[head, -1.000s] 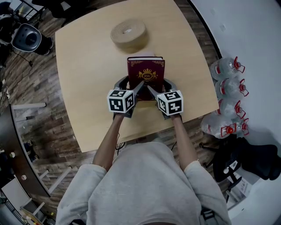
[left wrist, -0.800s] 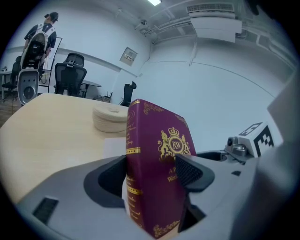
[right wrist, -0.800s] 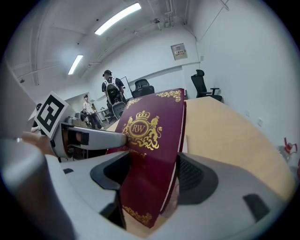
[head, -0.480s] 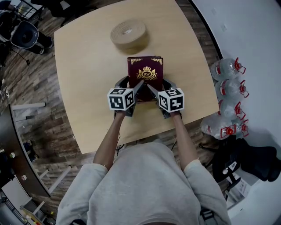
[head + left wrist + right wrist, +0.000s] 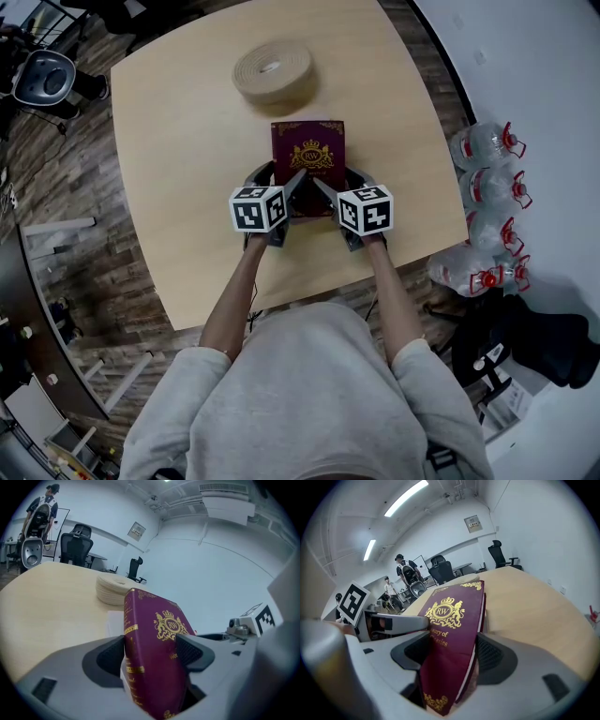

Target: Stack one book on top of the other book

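A maroon book (image 5: 309,157) with a gold crest is held over the middle of the wooden table (image 5: 178,141), tilted, near edge up. My left gripper (image 5: 279,184) is shut on its near left corner, pads on the spine and cover (image 5: 154,663). My right gripper (image 5: 342,184) is shut on the near right corner (image 5: 447,634). In the left gripper view a pale flat book (image 5: 112,623) lies on the table just under the maroon one. The head view shows the maroon book covering it.
A tan round roll (image 5: 273,71) lies on the table beyond the books. The table's right edge (image 5: 450,159) is close, with several water bottles (image 5: 487,187) on the floor past it. An office chair (image 5: 47,80) stands at the far left.
Both grippers have sunk a little with the maroon book. The pale edge that showed past its far side a second ago is now covered.
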Demonstrator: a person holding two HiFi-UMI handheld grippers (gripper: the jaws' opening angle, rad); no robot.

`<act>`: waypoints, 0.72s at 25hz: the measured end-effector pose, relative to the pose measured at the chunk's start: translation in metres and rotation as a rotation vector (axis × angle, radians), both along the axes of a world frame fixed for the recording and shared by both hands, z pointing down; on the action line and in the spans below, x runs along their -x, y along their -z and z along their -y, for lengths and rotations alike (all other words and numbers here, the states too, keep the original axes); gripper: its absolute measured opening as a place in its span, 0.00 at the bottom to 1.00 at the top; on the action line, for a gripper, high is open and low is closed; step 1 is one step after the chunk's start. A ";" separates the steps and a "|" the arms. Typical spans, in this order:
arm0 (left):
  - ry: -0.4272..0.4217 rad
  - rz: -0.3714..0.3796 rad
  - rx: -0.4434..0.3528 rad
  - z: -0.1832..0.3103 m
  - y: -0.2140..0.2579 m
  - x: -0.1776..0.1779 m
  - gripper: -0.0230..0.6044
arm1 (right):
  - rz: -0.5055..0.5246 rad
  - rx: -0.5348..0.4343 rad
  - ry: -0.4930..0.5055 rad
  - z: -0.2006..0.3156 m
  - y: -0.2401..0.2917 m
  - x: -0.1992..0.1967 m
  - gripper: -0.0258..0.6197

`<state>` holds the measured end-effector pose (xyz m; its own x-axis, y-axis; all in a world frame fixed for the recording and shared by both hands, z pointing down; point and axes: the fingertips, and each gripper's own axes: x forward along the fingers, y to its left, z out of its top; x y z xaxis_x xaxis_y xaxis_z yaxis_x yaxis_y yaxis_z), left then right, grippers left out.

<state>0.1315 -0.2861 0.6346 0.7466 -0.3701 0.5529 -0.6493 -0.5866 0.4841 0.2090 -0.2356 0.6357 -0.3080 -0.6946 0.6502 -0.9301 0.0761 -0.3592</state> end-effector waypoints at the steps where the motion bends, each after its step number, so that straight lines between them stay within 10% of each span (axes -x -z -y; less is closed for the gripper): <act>1: 0.003 0.000 0.005 0.001 -0.002 0.000 0.58 | 0.003 0.005 -0.001 0.001 -0.001 0.000 0.51; 18: 0.036 0.027 0.066 0.006 -0.026 -0.001 0.59 | 0.050 0.065 -0.021 0.006 -0.021 -0.003 0.51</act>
